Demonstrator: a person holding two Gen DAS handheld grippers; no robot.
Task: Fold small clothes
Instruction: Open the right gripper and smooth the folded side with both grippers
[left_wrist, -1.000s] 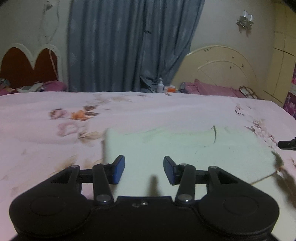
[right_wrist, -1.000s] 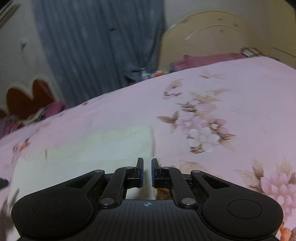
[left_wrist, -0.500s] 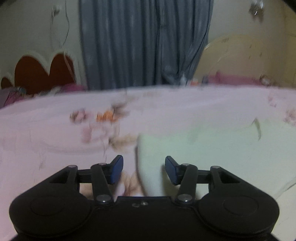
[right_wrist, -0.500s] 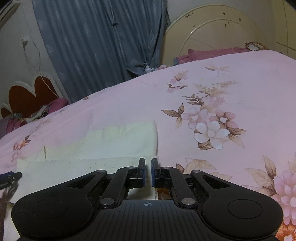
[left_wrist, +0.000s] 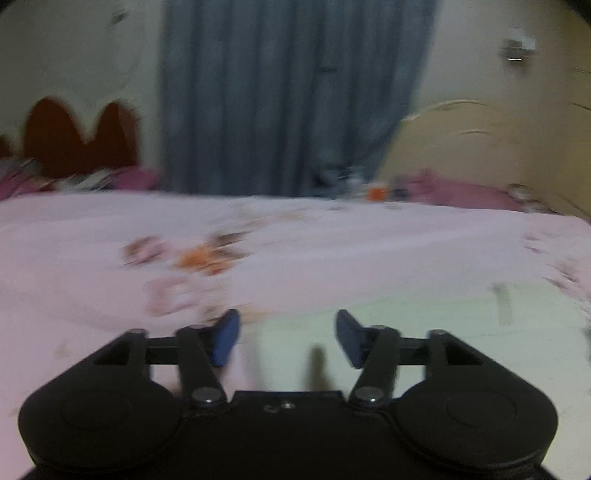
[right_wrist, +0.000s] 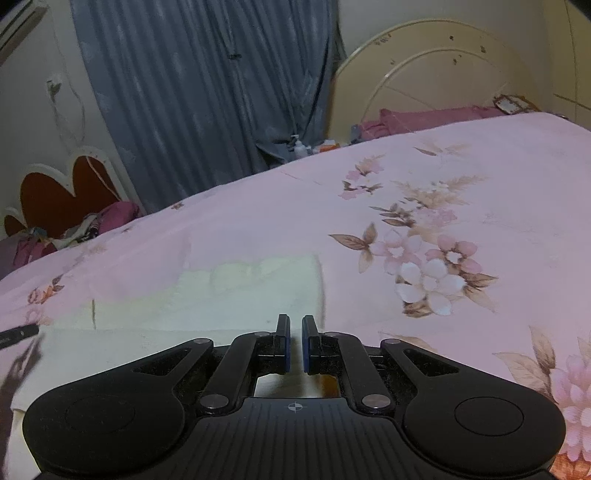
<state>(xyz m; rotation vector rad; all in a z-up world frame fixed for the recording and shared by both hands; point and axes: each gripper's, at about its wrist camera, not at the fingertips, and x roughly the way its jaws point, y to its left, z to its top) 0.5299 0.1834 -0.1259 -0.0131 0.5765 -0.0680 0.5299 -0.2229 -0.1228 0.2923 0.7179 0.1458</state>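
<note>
Lying flat on the floral bedsheet (right_wrist: 424, 192), pale cloth (right_wrist: 251, 295) spread ready for folding. Hovering over its left edge, left gripper (left_wrist: 286, 338) opening wide, pinching nothing. Sitting at the right edge, right gripper (right_wrist: 294, 343) nearly closed; unclear whether nipping fabric.

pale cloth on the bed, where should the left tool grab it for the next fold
Probably the pale cloth at its left edge, which lies flat on the pink bedspread between the fingers of the left tool. Come in low from that side; the jaws are opening and nothing is pinched yet.
</note>
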